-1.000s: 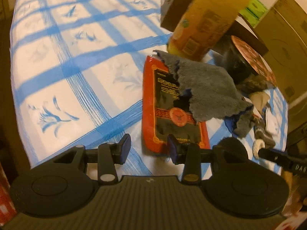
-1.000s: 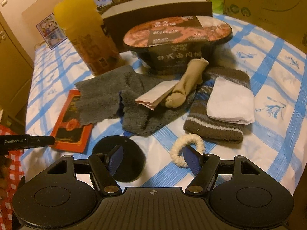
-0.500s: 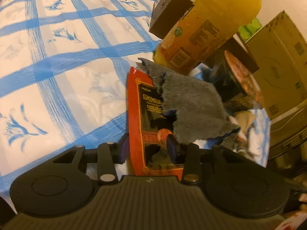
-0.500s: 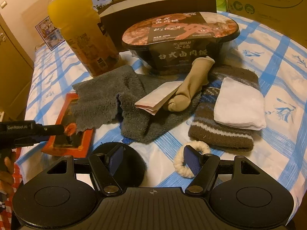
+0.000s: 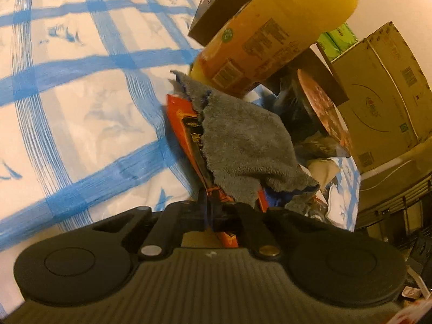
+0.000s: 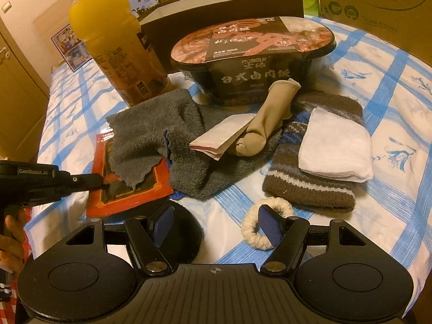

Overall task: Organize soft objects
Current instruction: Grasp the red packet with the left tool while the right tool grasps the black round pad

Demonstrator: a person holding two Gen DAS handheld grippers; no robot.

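A grey fluffy cloth (image 6: 151, 132) lies partly over a red flat packet (image 6: 127, 191). My left gripper (image 5: 216, 213) is shut on the packet's near edge (image 5: 186, 135), with the cloth (image 5: 243, 145) draped over it; it also shows in the right wrist view (image 6: 91, 181). A beige sock (image 6: 270, 118), a folded white cloth (image 6: 334, 145), a striped knit piece (image 6: 310, 186) and a pink-white packet (image 6: 224, 135) lie to the right. My right gripper (image 6: 216, 224) is open over the table's front, between a black round pad (image 6: 186, 240) and a cream hair tie (image 6: 259, 229).
An orange juice bottle (image 6: 116, 40) and a black instant rice bowl (image 6: 253, 54) stand behind the cloths, with a dark box (image 6: 221, 2) and cardboard cartons (image 6: 378, 0) further back. The blue-checked tablecloth (image 5: 81, 94) stretches to the left.
My left gripper moved forward and closed on the red packet's edge. My right gripper moved slightly nearer to the hair tie and stayed open.
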